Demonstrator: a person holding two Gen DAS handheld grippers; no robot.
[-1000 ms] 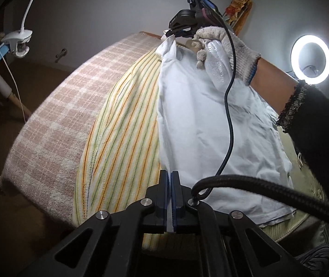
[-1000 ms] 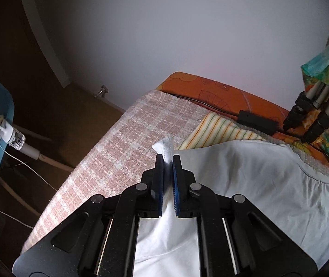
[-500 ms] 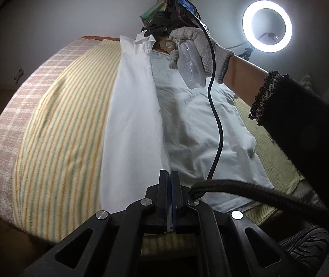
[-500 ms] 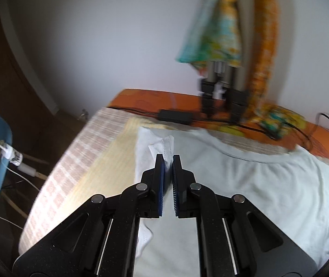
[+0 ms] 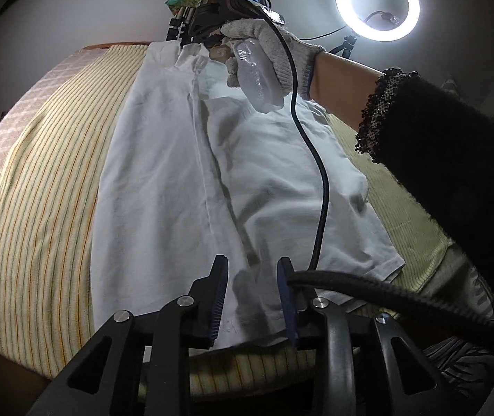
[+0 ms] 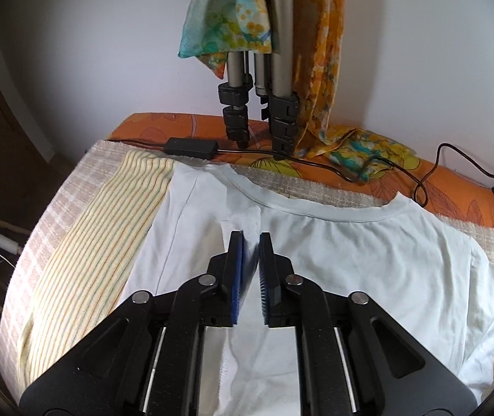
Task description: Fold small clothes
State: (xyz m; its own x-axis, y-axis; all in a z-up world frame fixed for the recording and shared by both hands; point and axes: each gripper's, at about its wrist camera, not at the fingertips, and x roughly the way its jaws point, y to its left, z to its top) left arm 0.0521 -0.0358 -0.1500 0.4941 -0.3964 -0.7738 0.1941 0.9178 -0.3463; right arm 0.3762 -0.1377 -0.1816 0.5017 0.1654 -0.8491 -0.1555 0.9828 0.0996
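Both grippers have just let go: the left gripper [image 5: 252,298] and right gripper [image 6: 250,260] hover, jaws parted and empty, over the white T-shirt [image 6: 368,263], whose left side now lies folded inward, mid-frame on the bed [image 6: 84,228].

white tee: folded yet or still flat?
Partly folded: the white tee has its left side lapped over the body, the edge running lengthwise; the rest lies spread.

A white T-shirt [image 6: 368,263] lies flat on the striped cloth [image 6: 108,242]. Its left side is folded inward lengthwise, forming a long straight flap [image 5: 150,187] over the body.
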